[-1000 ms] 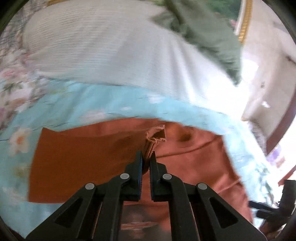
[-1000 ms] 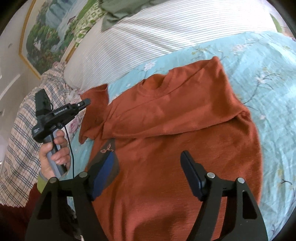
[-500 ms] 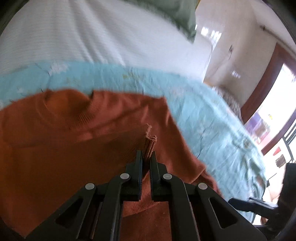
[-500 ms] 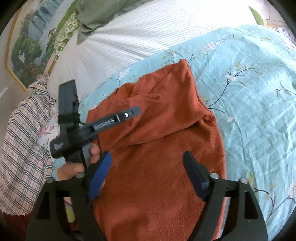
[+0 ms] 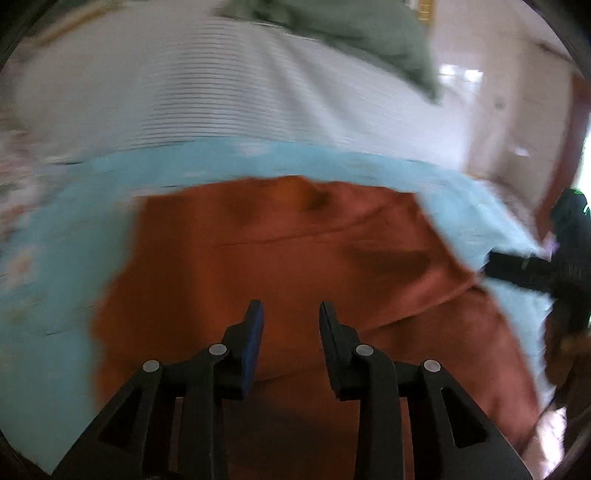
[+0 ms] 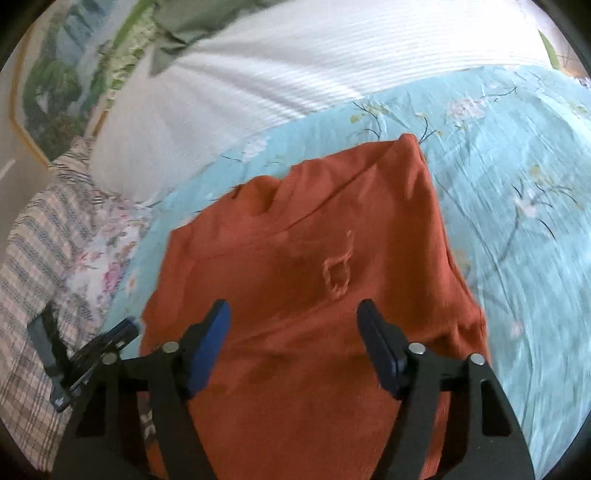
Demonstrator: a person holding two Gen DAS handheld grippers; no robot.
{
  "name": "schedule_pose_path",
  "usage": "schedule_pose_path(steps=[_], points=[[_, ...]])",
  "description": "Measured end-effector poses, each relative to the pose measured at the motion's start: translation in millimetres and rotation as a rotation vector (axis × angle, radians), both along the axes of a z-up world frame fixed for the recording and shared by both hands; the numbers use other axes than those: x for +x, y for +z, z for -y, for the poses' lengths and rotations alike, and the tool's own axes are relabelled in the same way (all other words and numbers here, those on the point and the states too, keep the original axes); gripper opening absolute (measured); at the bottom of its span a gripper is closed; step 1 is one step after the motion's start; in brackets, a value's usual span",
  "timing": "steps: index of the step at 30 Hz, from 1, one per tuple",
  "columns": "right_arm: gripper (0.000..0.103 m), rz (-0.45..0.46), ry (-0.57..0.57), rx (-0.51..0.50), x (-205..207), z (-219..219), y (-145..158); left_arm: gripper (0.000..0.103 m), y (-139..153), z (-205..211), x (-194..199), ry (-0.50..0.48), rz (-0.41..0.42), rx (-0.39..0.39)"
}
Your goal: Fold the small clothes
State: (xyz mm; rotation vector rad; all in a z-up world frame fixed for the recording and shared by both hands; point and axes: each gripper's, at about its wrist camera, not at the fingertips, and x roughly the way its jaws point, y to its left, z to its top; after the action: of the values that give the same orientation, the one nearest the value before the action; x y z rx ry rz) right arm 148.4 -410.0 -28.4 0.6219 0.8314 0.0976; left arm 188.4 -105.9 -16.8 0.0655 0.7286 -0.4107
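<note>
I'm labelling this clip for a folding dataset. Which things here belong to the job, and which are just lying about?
Part of the job:
orange sweater, sleeves folded in
left gripper, jaws open
right gripper, jaws open
blue floral bedsheet, the work surface

Just lying about:
white striped pillow
green cloth
plaid blanket
framed picture
</note>
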Motion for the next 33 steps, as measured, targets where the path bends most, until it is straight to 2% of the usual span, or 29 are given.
schedule_pose_path(steps=[4, 6, 9, 10, 11, 12, 15, 18, 19, 23, 27, 28, 30, 32, 33], points=[[0.065, -0.09, 0.009, -0.033, 36, -2, -22, 0.029, -18, -71, 17, 0.181, -0.068, 0.047], [0.057, -0.147, 0.016, -0.039, 51, -6, -39, 0.029, -29, -101, 28, 0.251, -0.101, 0.035], [0.025, -0.143, 0.021, -0.041, 62, -9, -42, 0.029, -43, -118, 44, 0.281, -0.147, 0.032], [0.007, -0.132, 0.036, -0.004, 64, -10, -41, 0.029, -48, -117, 49, 0.284, -0.159, 0.04], [0.007, -0.105, 0.042, 0.033, 64, -10, -36, 0.029, -53, -114, 54, 0.278, -0.171, 0.044], [0.007, -0.072, 0.035, 0.025, 62, -10, -26, 0.029, -56, -111, 59, 0.269, -0.178, 0.044], [0.007, 0.055, -0.011, -0.007, 44, -1, 13, 0.029, -62, -96, 75, 0.269, -0.182, 0.077], [0.007, 0.119, -0.103, -0.074, 25, 19, 36, 0.029, -60, -96, 79, 0.29, -0.171, 0.085], [0.007, 0.113, -0.125, -0.097, 21, 25, 36, 0.029, -59, -97, 78, 0.293, -0.167, 0.077], [0.007, 0.012, -0.121, -0.081, 24, 32, -1, 0.028, -60, -98, 75, 0.3, -0.17, 0.069], [0.007, -0.019, -0.098, -0.081, 25, 18, -19, 0.021, -58, -95, 80, 0.347, -0.169, 0.059], [0.007, -0.013, -0.096, -0.085, 25, 18, -19, 0.021, -56, -99, 80, 0.375, -0.165, 0.042], [0.007, -0.002, -0.095, -0.119, 25, 15, -14, 0.021, -55, -113, 76, 0.432, -0.168, -0.043], [0.007, -0.022, -0.101, -0.151, 25, 17, -17, 0.021, -59, -124, 74, 0.451, -0.188, -0.108], [0.007, -0.043, -0.108, -0.16, 25, 19, -21, 0.021, -61, -125, 73, 0.448, -0.195, -0.109]])
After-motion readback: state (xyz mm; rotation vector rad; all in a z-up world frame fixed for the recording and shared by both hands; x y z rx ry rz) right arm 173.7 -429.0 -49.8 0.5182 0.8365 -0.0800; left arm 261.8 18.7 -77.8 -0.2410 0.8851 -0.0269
